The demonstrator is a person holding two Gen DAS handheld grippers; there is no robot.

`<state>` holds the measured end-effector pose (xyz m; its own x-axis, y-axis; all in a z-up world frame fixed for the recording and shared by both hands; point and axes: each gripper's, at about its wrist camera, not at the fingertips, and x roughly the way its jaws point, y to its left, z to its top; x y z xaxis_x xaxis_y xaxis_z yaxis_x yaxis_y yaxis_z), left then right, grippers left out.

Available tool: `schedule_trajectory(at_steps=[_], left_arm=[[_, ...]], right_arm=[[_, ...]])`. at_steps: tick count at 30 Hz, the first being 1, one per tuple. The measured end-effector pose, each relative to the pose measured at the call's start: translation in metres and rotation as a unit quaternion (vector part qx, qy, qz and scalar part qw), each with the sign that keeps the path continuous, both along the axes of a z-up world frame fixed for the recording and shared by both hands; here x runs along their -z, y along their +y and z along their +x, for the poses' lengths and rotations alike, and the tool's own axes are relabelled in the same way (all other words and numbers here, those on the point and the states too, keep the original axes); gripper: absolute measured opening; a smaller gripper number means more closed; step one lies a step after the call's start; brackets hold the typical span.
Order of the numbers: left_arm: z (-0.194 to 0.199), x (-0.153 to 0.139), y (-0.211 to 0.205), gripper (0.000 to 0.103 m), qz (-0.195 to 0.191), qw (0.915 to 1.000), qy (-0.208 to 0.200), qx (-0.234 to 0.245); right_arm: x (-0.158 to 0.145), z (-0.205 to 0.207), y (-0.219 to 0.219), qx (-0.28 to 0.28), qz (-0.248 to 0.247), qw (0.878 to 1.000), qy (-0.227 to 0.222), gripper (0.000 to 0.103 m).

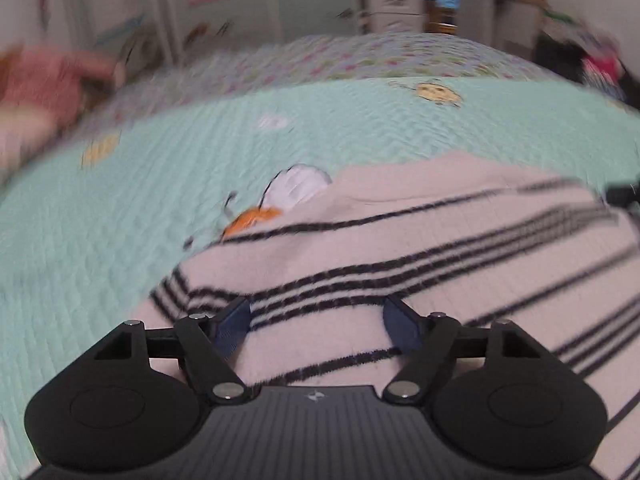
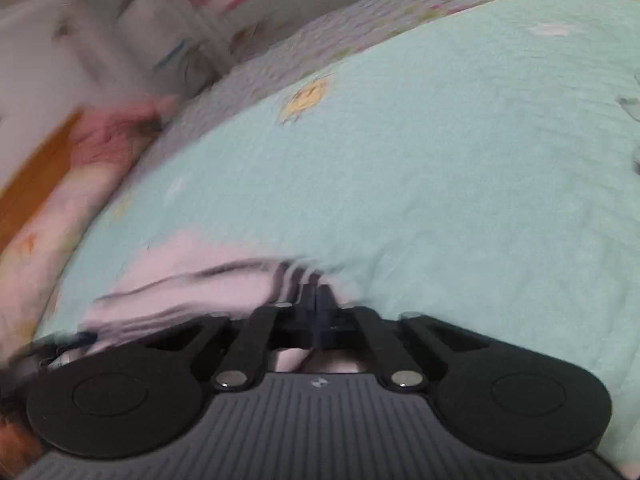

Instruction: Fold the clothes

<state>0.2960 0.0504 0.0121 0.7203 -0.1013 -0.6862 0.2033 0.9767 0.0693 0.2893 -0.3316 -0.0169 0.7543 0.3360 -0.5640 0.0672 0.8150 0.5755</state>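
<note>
A white garment with thin black stripes [image 1: 420, 264] lies on a mint green quilt [image 1: 160, 184] in the left wrist view. My left gripper [image 1: 316, 320] hovers low over its near part, jaws wide apart, nothing between the blue pads [image 1: 236, 320]. In the blurred right wrist view my right gripper [image 2: 318, 300] is shut, its fingers pressed together on an edge of the striped garment [image 2: 192, 276], which trails off to the left over the green quilt [image 2: 440, 160].
The quilt has cartoon patches and a floral border [image 1: 360, 60] at the far side. Pink bedding [image 1: 40, 88] lies at the left. White shelving [image 1: 224, 4] and a drawer unit [image 1: 394, 4] stand beyond the bed.
</note>
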Motion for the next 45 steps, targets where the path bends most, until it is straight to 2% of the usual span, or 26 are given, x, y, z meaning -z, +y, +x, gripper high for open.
schedule_trajectory(at_steps=[1,2,3,5,7,8,9,10,11,12,13,16,20,24,26,29,30,32,34,36,39,42,45], left_arm=[[-0.001,-0.005,0.004,0.075,-0.011,0.9998,0.010,-0.011],[-0.006,-0.010,0.008,0.073,-0.010,0.9998,0.013,-0.015],[-0.016,-0.013,0.010,0.073,-0.005,0.9998,0.014,-0.016],[-0.036,-0.019,0.014,0.073,0.006,0.9997,0.017,-0.017],[-0.055,-0.012,0.018,0.073,0.028,0.9990,0.034,-0.007],[-0.065,-0.008,0.022,0.073,0.035,0.9984,0.044,-0.009],[-0.075,-0.007,0.028,0.073,0.033,0.9980,0.051,-0.016],[-0.090,-0.010,0.036,0.073,0.022,0.9982,0.050,-0.026],[-0.106,-0.015,0.045,0.073,0.007,0.9982,0.045,-0.039],[-0.122,-0.021,0.053,0.073,-0.009,0.9978,0.039,-0.053],[-0.139,-0.027,0.062,0.073,-0.027,0.9969,0.033,-0.066],[-0.191,-0.037,0.082,0.073,-0.081,0.9899,0.032,-0.112],[-0.253,-0.036,0.086,0.073,-0.129,0.9768,0.067,-0.158],[-0.301,-0.034,0.068,0.073,-0.137,0.9760,0.071,-0.154],[-0.309,-0.026,0.056,0.074,-0.126,0.9777,0.084,-0.146],[-0.309,-0.008,0.035,0.076,-0.075,0.9812,0.120,-0.131],[-0.313,-0.005,0.032,0.080,-0.066,0.9828,0.113,-0.130],[-0.318,-0.005,0.033,0.081,-0.070,0.9805,0.114,-0.144],[-0.324,-0.007,0.038,0.081,-0.086,0.9769,0.125,-0.150],[-0.332,-0.010,0.041,0.081,-0.083,0.9767,0.134,-0.146],[-0.342,-0.014,0.044,0.081,-0.087,0.9748,0.143,-0.147],[-0.352,-0.013,0.043,0.084,-0.085,0.9711,0.166,-0.149],[-0.364,-0.014,0.036,0.084,-0.065,0.9761,0.155,-0.138]], right_arm=[[-0.006,-0.006,-0.002,0.025,-0.005,1.000,-0.003,0.010],[-0.014,-0.014,-0.002,0.042,-0.019,0.999,-0.008,0.010],[-0.019,-0.026,-0.004,0.035,-0.015,0.999,-0.024,0.010],[-0.027,-0.050,0.003,-0.022,0.031,0.998,-0.051,0.018],[-0.019,-0.060,0.009,-0.066,0.037,0.997,-0.021,0.042],[-0.012,-0.063,0.012,-0.085,0.034,0.996,0.000,0.043],[-0.008,-0.067,0.009,-0.079,0.017,0.997,0.011,0.007],[-0.006,-0.073,0.001,-0.057,-0.010,0.998,0.015,0.000],[-0.008,-0.081,-0.005,-0.031,-0.022,0.999,0.014,0.000],[-0.014,-0.093,-0.010,-0.001,-0.026,1.000,0.010,0.004],[-0.018,-0.109,-0.007,0.006,-0.021,1.000,0.009,0.015],[-0.020,-0.160,0.015,-0.024,0.018,0.999,0.012,0.042],[-0.023,-0.228,0.045,-0.064,0.070,0.995,0.015,0.045],[-0.026,-0.297,0.076,-0.104,0.122,0.987,0.017,0.049],[-0.028,-0.331,0.091,-0.124,0.147,0.981,0.019,0.051],[-0.011,-0.339,0.114,-0.135,0.102,0.983,0.069,0.057],[-0.007,-0.343,0.119,-0.131,0.084,0.985,0.071,0.047],[-0.011,-0.357,0.123,-0.122,0.064,0.989,0.057,0.048],[-0.019,-0.366,0.128,-0.122,0.042,0.989,0.067,0.052],[-0.027,-0.374,0.132,-0.119,0.028,0.990,0.077,0.058],[-0.040,-0.382,0.136,-0.098,0.000,0.992,0.081,0.060],[-0.051,-0.381,0.137,-0.090,0.012,0.994,0.057,0.060],[-0.065,-0.376,0.154,-0.113,0.036,0.992,0.031,0.060]])
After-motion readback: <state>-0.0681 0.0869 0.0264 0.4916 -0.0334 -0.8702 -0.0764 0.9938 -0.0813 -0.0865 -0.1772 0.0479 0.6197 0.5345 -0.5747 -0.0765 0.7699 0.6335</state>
